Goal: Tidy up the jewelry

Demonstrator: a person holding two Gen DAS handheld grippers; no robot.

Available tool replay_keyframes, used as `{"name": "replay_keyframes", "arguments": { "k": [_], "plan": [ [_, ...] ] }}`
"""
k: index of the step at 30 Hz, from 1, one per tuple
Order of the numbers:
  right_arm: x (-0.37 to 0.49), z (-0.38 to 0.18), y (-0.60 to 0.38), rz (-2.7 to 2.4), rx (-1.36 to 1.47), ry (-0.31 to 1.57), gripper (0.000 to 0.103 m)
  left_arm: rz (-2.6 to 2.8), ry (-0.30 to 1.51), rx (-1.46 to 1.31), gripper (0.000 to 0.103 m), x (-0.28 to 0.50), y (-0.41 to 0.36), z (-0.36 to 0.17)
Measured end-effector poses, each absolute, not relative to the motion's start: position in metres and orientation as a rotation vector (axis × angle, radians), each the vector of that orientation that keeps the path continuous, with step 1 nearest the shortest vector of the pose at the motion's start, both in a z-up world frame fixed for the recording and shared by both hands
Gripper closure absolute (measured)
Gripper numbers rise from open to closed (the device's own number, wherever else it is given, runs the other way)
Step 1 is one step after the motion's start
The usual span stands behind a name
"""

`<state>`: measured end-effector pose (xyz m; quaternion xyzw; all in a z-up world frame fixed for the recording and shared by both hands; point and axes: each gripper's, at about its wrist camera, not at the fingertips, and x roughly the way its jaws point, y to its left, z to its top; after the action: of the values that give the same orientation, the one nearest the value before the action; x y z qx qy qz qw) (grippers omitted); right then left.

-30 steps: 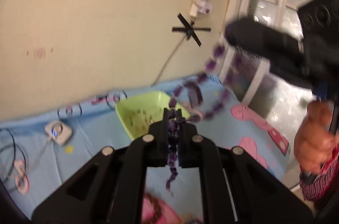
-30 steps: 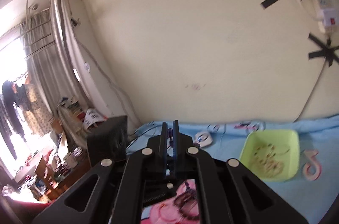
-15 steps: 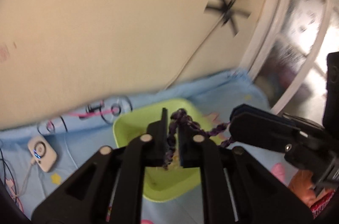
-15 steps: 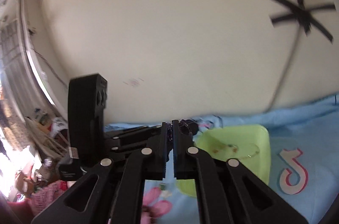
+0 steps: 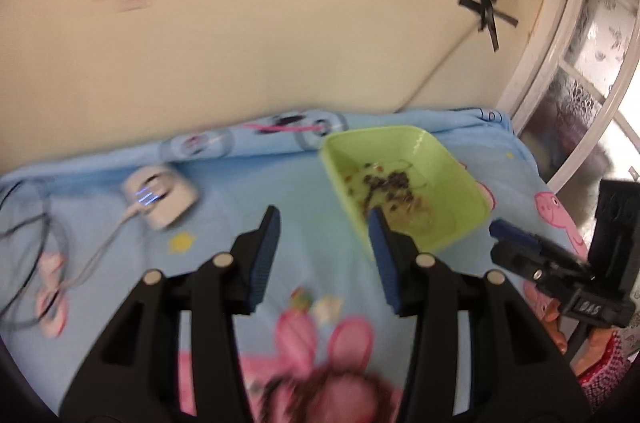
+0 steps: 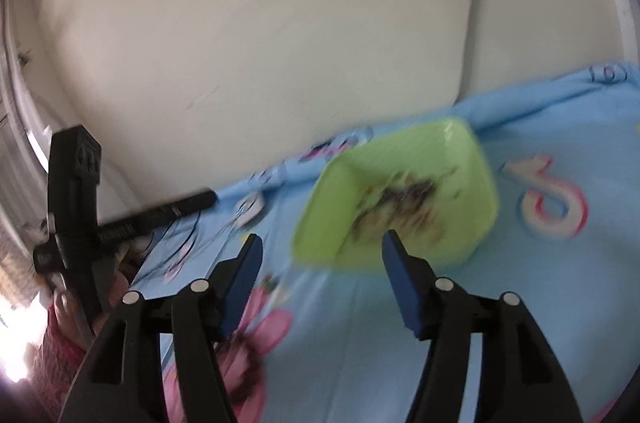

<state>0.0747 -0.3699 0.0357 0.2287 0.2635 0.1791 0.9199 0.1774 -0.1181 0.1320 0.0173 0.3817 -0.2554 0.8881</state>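
Over the blue bedsheet (image 5: 248, 183), we hold both grippers near the green tray (image 5: 404, 143).

Left gripper (image 5: 324, 223) and right gripper (image 6: 318, 243) have their jaws opening, nothing between them. The dark bead necklace (image 5: 390, 183) lies heaped in the tray, among finer chains. We judge it light, limp and easily tangled: best pinched at one strand on top of the heap.
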Motion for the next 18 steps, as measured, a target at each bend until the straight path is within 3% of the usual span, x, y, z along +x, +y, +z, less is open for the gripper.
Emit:
{"name": "replay_keyframes", "arguments": {
  "k": [4,10,18],
  "plan": [
    [0.053,0.013,-0.333,0.403,0.408,0.639,0.063,-0.441,0.796,0.018,0.059,0.134,-0.07,0.121],
    [0.044,-0.016,-0.292,0.481,0.403,0.808,0.083,-0.427,0.858,0.038,0.059,0.095,-0.05,0.081],
    [0.044,-0.013,-0.258,0.474,0.335,0.831,0.084,-0.417,0.887,0.07,0.059,0.086,-0.059,0.051]
  ]
}}
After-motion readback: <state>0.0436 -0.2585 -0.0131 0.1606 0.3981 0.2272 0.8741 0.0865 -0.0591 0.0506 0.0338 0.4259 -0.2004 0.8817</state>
